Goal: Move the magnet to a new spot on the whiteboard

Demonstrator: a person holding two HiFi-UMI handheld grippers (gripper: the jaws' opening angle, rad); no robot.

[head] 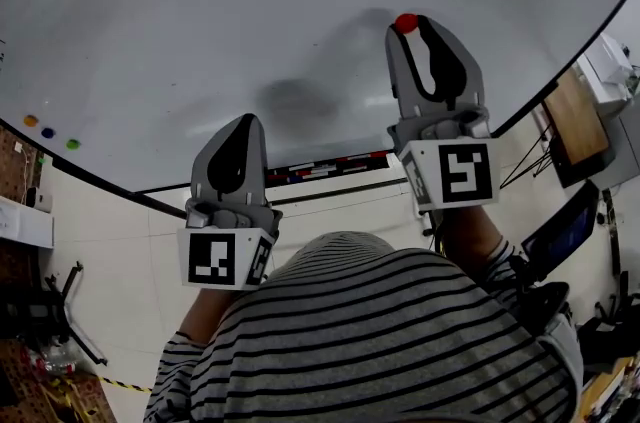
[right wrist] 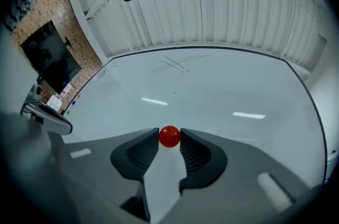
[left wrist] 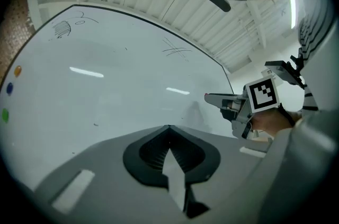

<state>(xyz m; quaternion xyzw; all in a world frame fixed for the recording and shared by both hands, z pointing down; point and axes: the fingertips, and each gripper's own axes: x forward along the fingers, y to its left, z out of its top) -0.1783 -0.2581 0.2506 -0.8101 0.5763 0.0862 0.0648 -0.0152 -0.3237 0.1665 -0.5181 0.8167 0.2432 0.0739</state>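
White whiteboard point(head: 250, 11) fills most of the room in front of the person. Closest of all is the person's striped shirt point(head: 370, 331), below the whiteboard's bottom edge.

Next comes the left gripper point(left wrist: 169, 130). It is held up in front of the lower part of the whiteboard. Its two fingers are pressed together and nothing is between them.

The right gripper point(right wrist: 169, 133) reaches higher up the whiteboard than the left one. Its fingers point(right wrist: 145, 143) are spread a little and pinch a small round red magnet point(right wrist: 169, 137). The magnet sits right at the very tips, one finger on each side of it, and part of the ball pokes out past the tips toward the whiteboard. It is very near the whiteboard's middle part. I cannot tell if it touches.

Along the whiteboard's bottom edge runs a thin tray point(head: 330, 169) with pens in it.

Far off by the whiteboard's left edge are three little dots: orange point(head: 30, 121), blue point(head: 47, 132) and green point(head: 72, 144). Near the whiteboard's top there are some faint scribbles point(right wrist: 172, 64).
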